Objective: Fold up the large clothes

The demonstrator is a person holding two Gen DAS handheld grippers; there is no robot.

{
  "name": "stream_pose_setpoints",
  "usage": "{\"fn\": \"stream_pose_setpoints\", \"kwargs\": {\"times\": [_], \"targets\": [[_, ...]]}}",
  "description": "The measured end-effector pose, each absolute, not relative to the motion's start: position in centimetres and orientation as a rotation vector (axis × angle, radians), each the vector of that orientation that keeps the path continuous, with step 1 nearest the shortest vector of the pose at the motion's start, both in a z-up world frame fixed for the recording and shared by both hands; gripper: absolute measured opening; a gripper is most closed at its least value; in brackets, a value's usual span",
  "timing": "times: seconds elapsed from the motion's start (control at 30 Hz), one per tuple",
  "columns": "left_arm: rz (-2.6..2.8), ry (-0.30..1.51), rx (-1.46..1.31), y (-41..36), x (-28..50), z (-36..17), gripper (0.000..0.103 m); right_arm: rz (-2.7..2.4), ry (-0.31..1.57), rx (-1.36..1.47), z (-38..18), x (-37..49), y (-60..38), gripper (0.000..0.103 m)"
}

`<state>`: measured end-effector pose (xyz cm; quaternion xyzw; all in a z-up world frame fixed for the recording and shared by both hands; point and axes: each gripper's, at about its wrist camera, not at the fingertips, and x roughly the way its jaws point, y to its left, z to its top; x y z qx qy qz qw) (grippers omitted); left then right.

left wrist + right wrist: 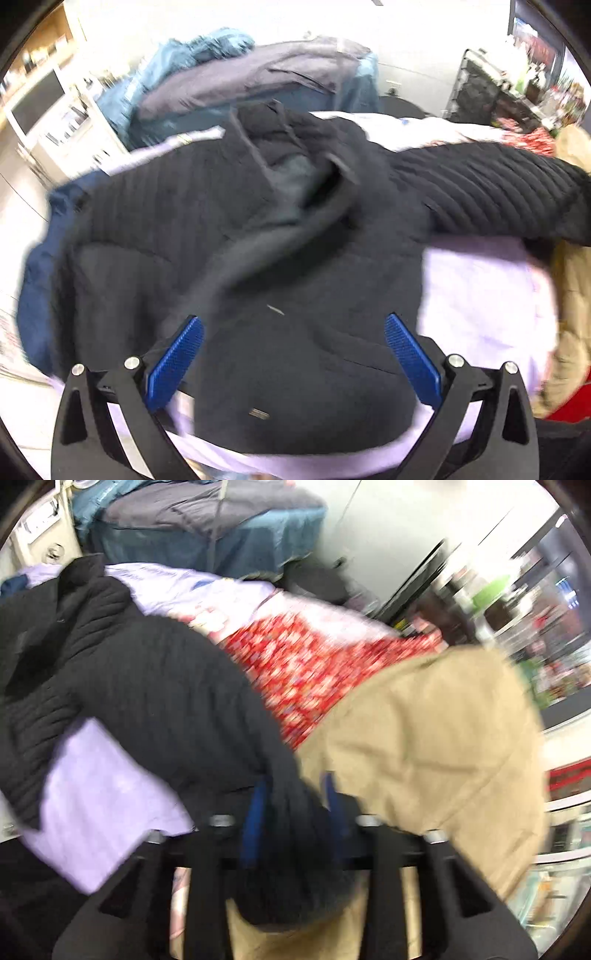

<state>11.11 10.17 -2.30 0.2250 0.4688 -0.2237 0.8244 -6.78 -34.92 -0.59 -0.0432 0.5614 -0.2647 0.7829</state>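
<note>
My right gripper (295, 805) smears with motion blur, its jaws half buried in the black jacket (155, 686) sleeve (shelves (535, 635) behind unreadable); lavender sheet (480, 295) mostly covered.

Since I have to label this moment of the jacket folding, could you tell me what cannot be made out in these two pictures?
- Right wrist view: motion blur smears the right gripper; the black jacket sleeve covers its fingertips, hiding the exact grip.
- Left wrist view: the jacket's hem runs under the left gripper and off the bottom edge.
- Both views: the surface under the lilac sheet is covered.
- Right wrist view: the tan garment is blurred and cut off below.
</note>
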Motion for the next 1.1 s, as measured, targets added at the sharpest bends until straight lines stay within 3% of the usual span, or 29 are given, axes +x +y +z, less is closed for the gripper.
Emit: {"fn": "stream_pose_setpoints", "kwargs": {"times": [0.07,0.13,0.2,0.4,0.47,0.57,0.63,0.67,0.73,0.87,0.97,1.07,1.1], "targets": [[-0.425,0.962,0.509,10.8,13.9,-1.9,0.097,-0.622,1.134,-0.149,1.0,-6.3,-33.2,0.073],[-0.39,0.964,0.498,10.8,17.7,-1.8,0.097,-0.61,1.046,-0.057,2.9,-6.1,-31.8,0.075],[-0.409,1.0,0.472,9.4,21.9,-2.6,0.097,-0.584,0.998,0.082,4.0,-6.0,-31.0,0.086],[-0.472,1.08,0.592,2.7,28.4,-11.7,0.097,-0.489,0.958,0.411,2.3,-3.0,-25.0,0.086],[-0.456,1.131,0.624,1.6,29.7,-14.8,0.092,-0.473,0.98,0.461,1.7,-2.6,-21.9,0.086],[-0.463,1.184,0.673,0.9,31.7,-18.2,0.065,-0.448,1.019,0.516,-0.1,-1.6,-17.8,0.086],[-0.47,1.175,0.703,1.2,32.9,-18.5,0.025,-0.435,1.032,0.526,-1.2,-1.3,-15.5,0.086],[-0.478,1.162,0.686,1.6,33.9,-17.8,0.016,-0.437,1.036,0.523,-1.6,-0.9,-14.7,0.086],[-0.494,1.14,0.583,2.5,37.0,-15.2,0.01,-0.416,1.055,0.507,-2.4,0.4,-13.2,0.085],[-0.49,1.093,0.42,2.4,46.8,-8.7,0.009,-0.346,1.043,0.458,-3.6,4.8,-10.7,0.079],[-0.559,1.214,0.392,0.1,53.2,-8.2,0.012,-0.271,1.009,0.365,-4.0,10.5,-8.3,0.079],[-0.607,1.32,0.348,-0.3,56.2,-9.9,0.035,-0.172,0.987,0.221,-4.3,17.2,-4.9,0.079],[-0.629,1.317,0.31,0.4,56.3,-9.7,0.054,-0.131,1.009,0.139,-4.8,19.9,-3.2,0.079]]}}
